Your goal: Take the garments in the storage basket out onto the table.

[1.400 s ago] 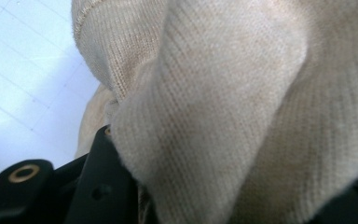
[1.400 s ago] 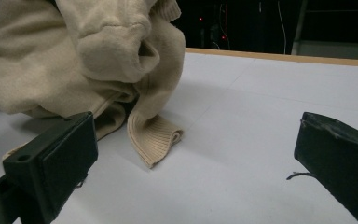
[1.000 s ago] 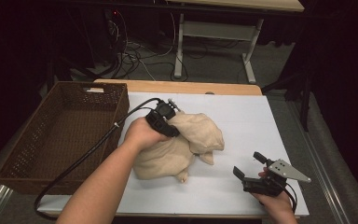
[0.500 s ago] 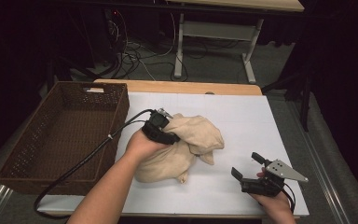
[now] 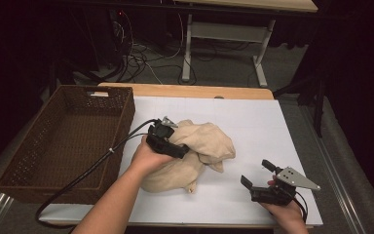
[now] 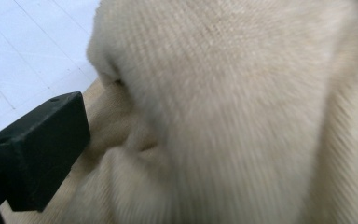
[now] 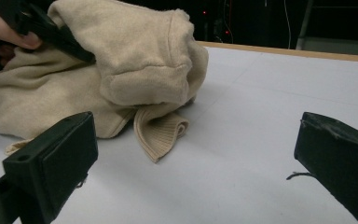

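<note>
Lying on table: one sweater (image 5: 195, 153), one basket (image 5: 68, 136), two grippers.

Both tongs (image 5: 175, 146) (image 5: 259, 176) wide apart

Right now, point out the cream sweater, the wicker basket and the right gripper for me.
cream sweater (image 5: 209, 141): high view, on its bunched upper fold.
wicker basket (image 5: 124, 113): high view, on its right wall.
right gripper (image 5: 258, 174): high view, midway between its open fingertips.

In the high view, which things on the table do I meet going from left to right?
Wicker basket → left gripper → beige sweater → right gripper, its fingers open above the white table top.
</note>
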Demonstrator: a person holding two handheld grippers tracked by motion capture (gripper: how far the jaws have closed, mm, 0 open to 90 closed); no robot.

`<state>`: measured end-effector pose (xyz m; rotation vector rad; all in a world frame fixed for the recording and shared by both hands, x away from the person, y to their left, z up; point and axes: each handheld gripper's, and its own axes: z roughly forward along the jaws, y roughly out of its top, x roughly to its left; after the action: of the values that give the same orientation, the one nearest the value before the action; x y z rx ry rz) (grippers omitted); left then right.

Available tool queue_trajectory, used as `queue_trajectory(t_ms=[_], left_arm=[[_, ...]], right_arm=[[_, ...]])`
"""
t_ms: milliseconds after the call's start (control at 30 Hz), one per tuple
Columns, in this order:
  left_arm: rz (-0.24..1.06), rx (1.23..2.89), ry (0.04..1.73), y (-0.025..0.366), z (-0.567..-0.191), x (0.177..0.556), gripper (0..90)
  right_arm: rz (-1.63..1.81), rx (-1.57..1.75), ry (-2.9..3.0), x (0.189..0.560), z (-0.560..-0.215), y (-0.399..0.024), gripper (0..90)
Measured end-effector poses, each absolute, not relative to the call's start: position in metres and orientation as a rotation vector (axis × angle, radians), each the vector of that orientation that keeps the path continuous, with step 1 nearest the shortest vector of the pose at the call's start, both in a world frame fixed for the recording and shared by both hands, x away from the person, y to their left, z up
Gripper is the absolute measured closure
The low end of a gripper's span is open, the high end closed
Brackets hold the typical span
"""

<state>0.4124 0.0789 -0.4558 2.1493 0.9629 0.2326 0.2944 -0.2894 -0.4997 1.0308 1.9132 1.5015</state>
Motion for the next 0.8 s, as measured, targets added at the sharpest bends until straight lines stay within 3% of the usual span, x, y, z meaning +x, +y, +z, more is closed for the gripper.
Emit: queue_trajectory(t_ms=[800], left_arm=[[0.312,2.028,0.946,0.122,-0.466,0.325,0.0]], right_arm=[[1.51,1.031,1.911,0.294,-0.499,-0.288,0.2]])
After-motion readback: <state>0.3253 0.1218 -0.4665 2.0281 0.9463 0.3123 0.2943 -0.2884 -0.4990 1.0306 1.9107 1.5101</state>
